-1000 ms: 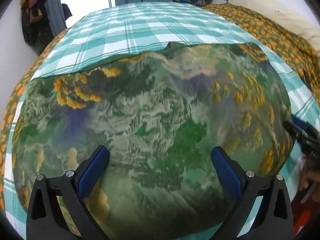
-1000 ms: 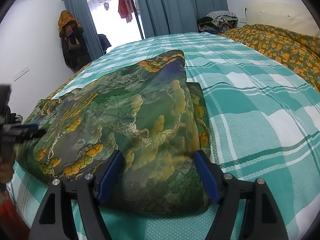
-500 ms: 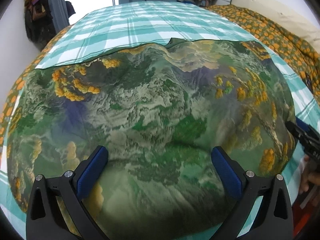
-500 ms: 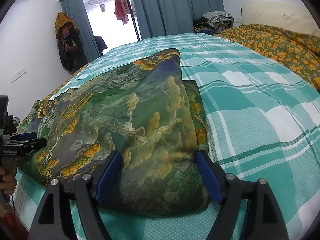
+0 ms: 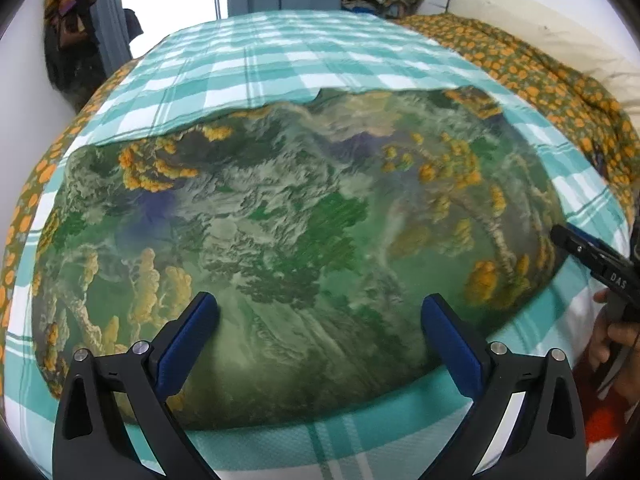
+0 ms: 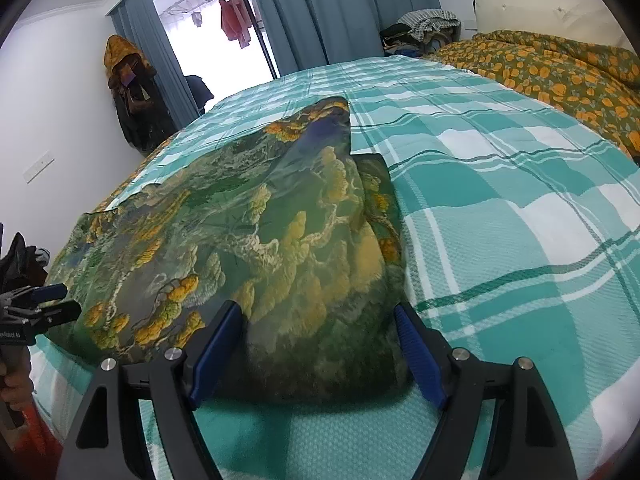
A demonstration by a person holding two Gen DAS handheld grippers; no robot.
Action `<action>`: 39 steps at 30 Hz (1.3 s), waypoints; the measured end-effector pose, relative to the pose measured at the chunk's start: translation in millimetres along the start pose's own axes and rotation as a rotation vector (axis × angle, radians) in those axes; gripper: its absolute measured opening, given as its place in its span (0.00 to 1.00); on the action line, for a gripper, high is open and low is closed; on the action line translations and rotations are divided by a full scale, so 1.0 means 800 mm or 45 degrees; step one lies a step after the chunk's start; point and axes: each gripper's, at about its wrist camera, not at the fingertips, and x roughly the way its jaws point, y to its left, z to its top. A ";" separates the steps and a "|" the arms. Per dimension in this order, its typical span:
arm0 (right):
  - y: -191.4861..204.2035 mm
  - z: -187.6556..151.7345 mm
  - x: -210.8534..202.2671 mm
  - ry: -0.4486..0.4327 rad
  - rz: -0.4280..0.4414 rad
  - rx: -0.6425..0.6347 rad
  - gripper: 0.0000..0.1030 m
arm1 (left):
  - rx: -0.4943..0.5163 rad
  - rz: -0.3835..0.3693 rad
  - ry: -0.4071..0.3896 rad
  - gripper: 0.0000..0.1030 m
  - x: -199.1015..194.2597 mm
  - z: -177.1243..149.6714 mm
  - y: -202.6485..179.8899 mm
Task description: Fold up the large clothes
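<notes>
A large green garment [image 5: 304, 216] printed with a landscape and yellow patches lies folded flat on the teal plaid bed sheet [image 5: 280, 64]. My left gripper [image 5: 320, 320] hovers open over its near edge, and nothing sits between the blue pads [image 5: 188, 340]. In the right wrist view the garment [image 6: 260, 240] ends in a layered right-hand corner. There my right gripper [image 6: 316, 316] stands open, its fingers on either side of that corner without pressing it. Each gripper shows in the other's view: the right gripper [image 5: 592, 256] and the left gripper [image 6: 36, 304].
A green quilt with orange flowers [image 6: 560, 76] lies along the right side of the bed, with a cream pillow [image 6: 532, 8] behind it. Clothes are piled [image 6: 424, 28] at the far end. Coats hang on the wall [image 6: 132, 92] beside blue curtains and a bright doorway.
My left gripper has drawn back and risen a little, so more sheet shows in front of the garment. The right gripper has hardly moved and is still open.
</notes>
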 end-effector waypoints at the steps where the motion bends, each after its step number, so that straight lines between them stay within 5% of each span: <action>1: -0.005 0.002 -0.009 -0.017 -0.016 0.023 0.77 | -0.011 -0.011 -0.019 0.99 -0.003 0.005 0.000; 6: -0.049 0.002 -0.038 -0.054 0.038 0.301 0.77 | -0.091 -0.065 -0.094 0.99 -0.001 0.031 0.005; 10: -0.068 -0.024 -0.018 0.096 0.198 0.532 0.79 | -0.054 -0.057 -0.042 0.99 0.040 0.033 -0.002; 20: -0.054 -0.013 0.038 0.119 0.261 0.718 0.91 | 0.020 -0.014 -0.005 1.00 0.073 0.017 -0.009; 22: -0.062 -0.015 0.042 0.065 0.274 0.816 0.88 | 0.033 -0.018 0.004 1.00 0.068 0.017 -0.010; 24: -0.068 -0.017 0.040 0.036 0.243 0.839 0.62 | 0.037 -0.013 0.025 0.99 0.053 0.024 -0.011; 27: -0.056 -0.012 0.020 -0.017 0.217 0.699 0.38 | 0.062 0.009 -0.013 0.97 0.018 0.040 -0.015; 33: 0.035 0.030 -0.051 -0.211 0.115 0.204 0.34 | 0.104 -0.173 -0.143 0.97 -0.085 0.126 -0.048; 37: 0.114 0.043 -0.090 -0.322 0.097 -0.127 0.34 | 0.250 -0.398 -0.013 0.97 -0.107 0.179 -0.111; 39: 0.158 0.043 -0.104 -0.362 0.088 -0.320 0.34 | 0.319 -0.437 0.047 0.97 -0.106 0.189 -0.131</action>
